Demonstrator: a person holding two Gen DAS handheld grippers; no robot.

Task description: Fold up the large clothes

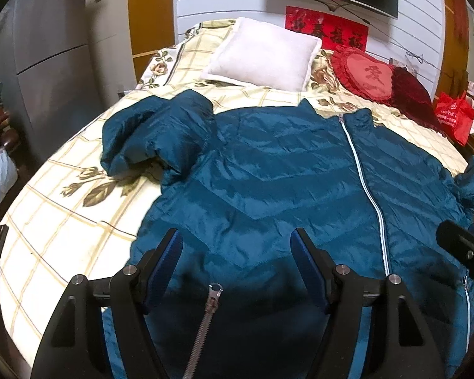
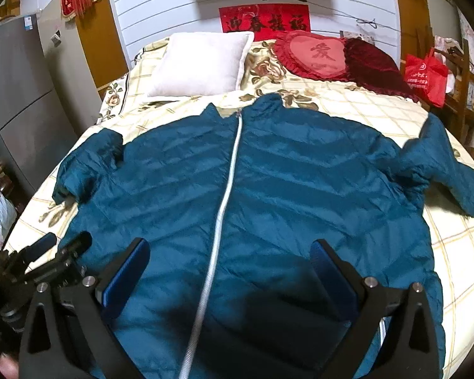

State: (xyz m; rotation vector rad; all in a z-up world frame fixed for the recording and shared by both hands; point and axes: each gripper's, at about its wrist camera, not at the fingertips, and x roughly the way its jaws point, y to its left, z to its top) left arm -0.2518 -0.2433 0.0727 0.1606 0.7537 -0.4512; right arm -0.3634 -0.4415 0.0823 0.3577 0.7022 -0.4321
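Hovering both open, empty hand-held grippers, left (image 1: 237,252) and right (image 2: 230,262), over the hem, we face the jacket (image 2: 268,189) running lengthwise toward the bed's (image 2: 379,101) head edge.

1. Down jacket (image 2: 268,195): teal blue, chevron quilting, white zipper (image 2: 227,189).
2. Bedspread (image 1: 63,221): cream, tan grid, brown roses.
3. Square pillow (image 2: 202,63): white.
4. Heart cushion (image 2: 316,55): red.
5. Gripper pads (image 1: 173,246): blue.

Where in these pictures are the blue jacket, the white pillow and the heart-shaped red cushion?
blue jacket (image 2: 300,189): right wrist view, on its chest panel beside the zip.
white pillow (image 2: 199,63): right wrist view, on the middle of its face.
heart-shaped red cushion (image 1: 368,75): left wrist view, on its centre.
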